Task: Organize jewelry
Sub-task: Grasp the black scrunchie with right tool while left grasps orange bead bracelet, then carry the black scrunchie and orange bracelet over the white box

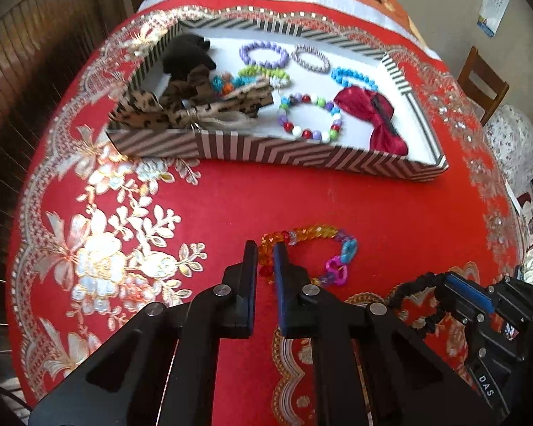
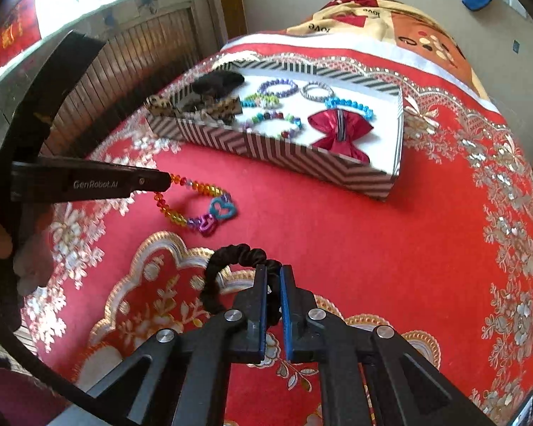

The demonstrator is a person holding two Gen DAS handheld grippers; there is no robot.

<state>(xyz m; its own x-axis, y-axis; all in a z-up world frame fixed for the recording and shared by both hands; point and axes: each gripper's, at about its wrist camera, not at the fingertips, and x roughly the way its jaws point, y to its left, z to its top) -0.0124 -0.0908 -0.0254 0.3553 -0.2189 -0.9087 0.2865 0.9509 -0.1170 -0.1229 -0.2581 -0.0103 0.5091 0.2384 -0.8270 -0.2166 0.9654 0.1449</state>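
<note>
A bracelet of clear multicoloured beads (image 1: 316, 230) with pink and blue heart links lies on the red cloth. My left gripper (image 1: 265, 252) is shut on its orange beads; in the right wrist view the left gripper (image 2: 167, 179) pinches the same bracelet (image 2: 202, 188) at its end. Beside it lies a black scrunchie (image 2: 231, 252), and my right gripper (image 2: 273, 271) is shut on its right side. The left wrist view shows the right gripper (image 1: 440, 284) biting that scrunchie (image 1: 408, 284) at the lower right.
A striped shallow box (image 1: 266, 149) (image 2: 302, 163) stands farther back on the embroidered red tablecloth (image 1: 373, 206). It holds several bead bracelets, a red bow (image 1: 369, 113), leopard-print bows (image 1: 149, 113) and a dark scrunchie. A wooden chair (image 1: 479, 85) stands at the right.
</note>
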